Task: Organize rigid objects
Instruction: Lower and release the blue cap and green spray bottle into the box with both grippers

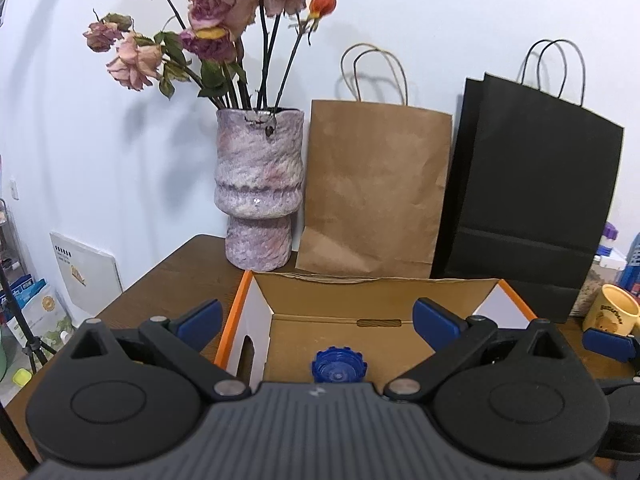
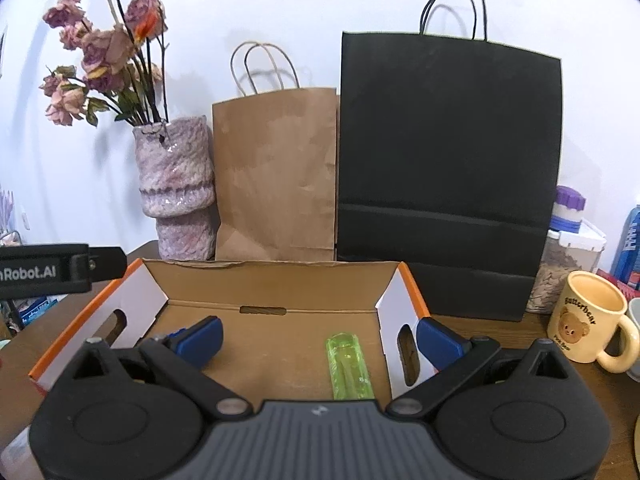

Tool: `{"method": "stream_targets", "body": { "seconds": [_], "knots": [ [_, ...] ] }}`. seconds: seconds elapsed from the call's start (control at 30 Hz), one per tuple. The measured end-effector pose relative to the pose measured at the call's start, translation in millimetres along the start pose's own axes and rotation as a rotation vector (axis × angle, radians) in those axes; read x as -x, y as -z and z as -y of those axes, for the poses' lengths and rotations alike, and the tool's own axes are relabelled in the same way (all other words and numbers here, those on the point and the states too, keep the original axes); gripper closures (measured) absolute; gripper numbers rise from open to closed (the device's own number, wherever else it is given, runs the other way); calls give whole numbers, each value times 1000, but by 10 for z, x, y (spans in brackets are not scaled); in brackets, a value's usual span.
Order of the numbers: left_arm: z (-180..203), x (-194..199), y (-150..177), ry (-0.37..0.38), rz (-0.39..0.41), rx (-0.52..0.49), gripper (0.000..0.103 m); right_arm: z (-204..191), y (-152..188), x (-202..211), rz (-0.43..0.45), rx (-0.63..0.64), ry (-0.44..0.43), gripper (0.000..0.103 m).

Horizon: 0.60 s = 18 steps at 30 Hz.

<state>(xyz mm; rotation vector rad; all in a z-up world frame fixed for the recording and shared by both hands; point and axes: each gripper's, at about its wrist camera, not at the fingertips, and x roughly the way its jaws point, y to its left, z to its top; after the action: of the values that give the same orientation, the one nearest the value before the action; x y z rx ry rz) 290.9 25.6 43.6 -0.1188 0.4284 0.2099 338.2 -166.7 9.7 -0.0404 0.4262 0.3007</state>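
An open cardboard box with orange-edged white end walls sits on the brown table; it also shows in the right wrist view. A blue ridged cap lies on its floor. A clear green lighter lies on the floor near the right wall. My left gripper is open and empty above the box, over the cap. My right gripper is open and empty above the box's right part, with the lighter between its fingers from this view.
A pink-purple vase of dried roses, a brown paper bag and a black paper bag stand behind the box against the wall. A yellow bear mug and jars stand to the right.
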Motion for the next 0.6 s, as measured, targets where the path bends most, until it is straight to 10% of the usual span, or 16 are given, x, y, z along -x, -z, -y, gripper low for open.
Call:
{"method": "stream_targets", "body": {
  "seconds": [0.6],
  "knots": [
    [-191, 713, 192, 45, 56, -18, 0, -55, 310, 774, 31, 38, 14, 0]
  ]
}}
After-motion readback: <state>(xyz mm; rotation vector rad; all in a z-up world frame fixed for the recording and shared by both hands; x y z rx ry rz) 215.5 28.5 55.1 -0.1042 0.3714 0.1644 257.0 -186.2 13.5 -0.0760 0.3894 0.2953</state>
